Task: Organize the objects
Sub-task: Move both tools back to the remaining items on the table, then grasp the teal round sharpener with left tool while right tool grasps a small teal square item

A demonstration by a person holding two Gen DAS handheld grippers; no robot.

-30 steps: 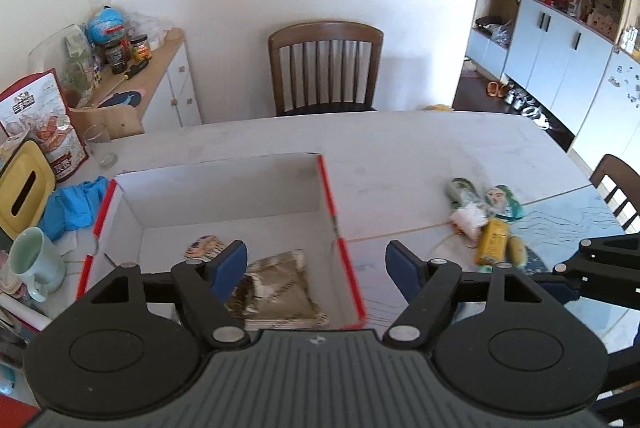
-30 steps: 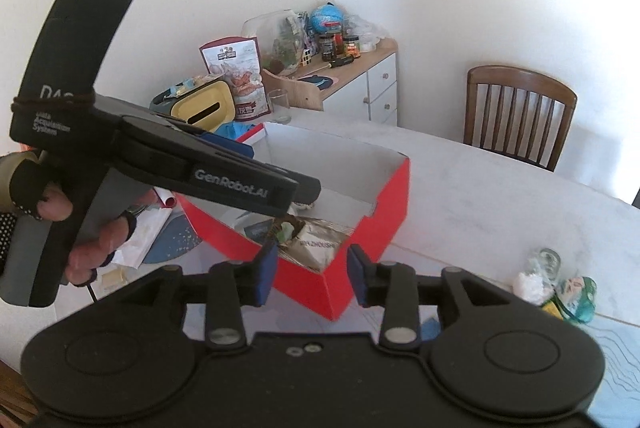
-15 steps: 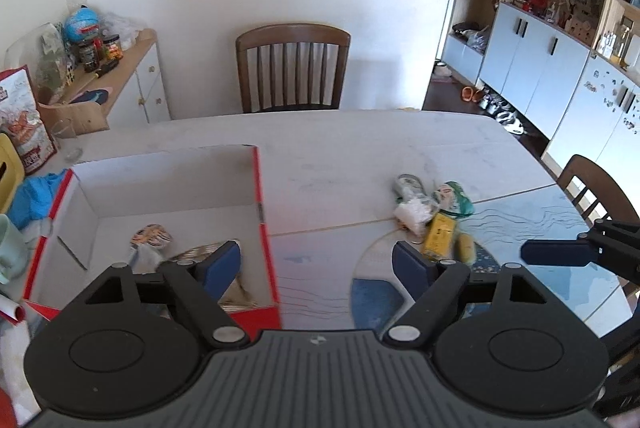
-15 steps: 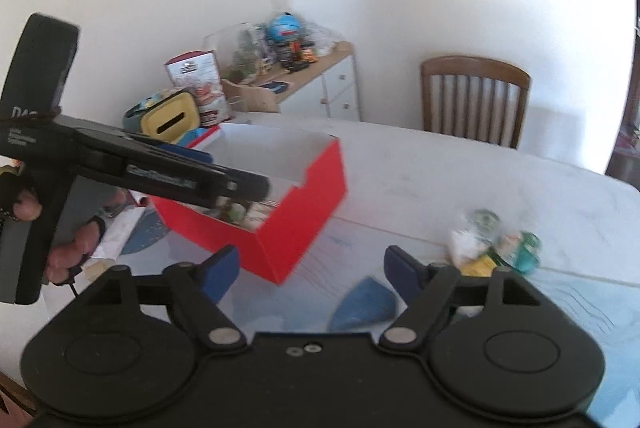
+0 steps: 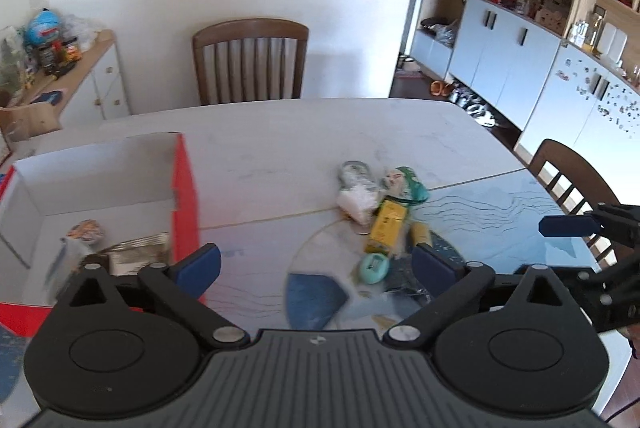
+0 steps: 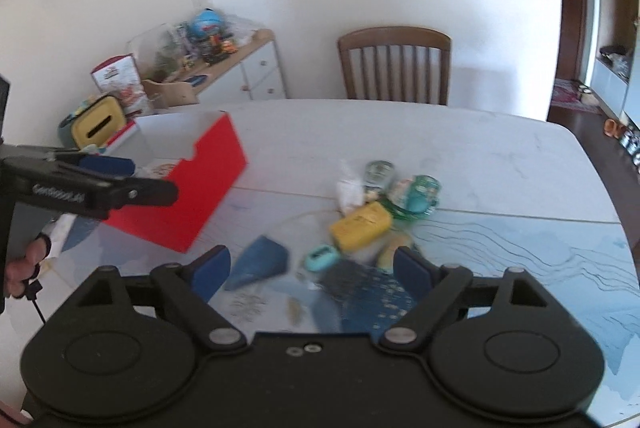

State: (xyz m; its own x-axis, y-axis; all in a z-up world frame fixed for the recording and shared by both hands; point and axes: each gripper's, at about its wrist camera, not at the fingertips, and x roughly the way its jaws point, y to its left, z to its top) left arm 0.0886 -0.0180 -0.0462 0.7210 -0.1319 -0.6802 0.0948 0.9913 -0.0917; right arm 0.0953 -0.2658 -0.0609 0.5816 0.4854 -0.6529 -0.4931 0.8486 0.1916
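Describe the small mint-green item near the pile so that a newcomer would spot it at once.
Start at the red box on the table, then look right to the snack pile. The mint-green item lies at the pile's near edge, just below the yellow packet; it is the smallest, a rounded oval with a dark centre.

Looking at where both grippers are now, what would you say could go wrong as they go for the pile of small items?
1. The yellow box, teal gadget and neighbouring packets lie touching, so a grab may nudge or drag others.
2. Left gripper and right gripper, both opening and empty, face the same pile and could collide.
3. The red box stands close by; a swinging gripper could bump it.
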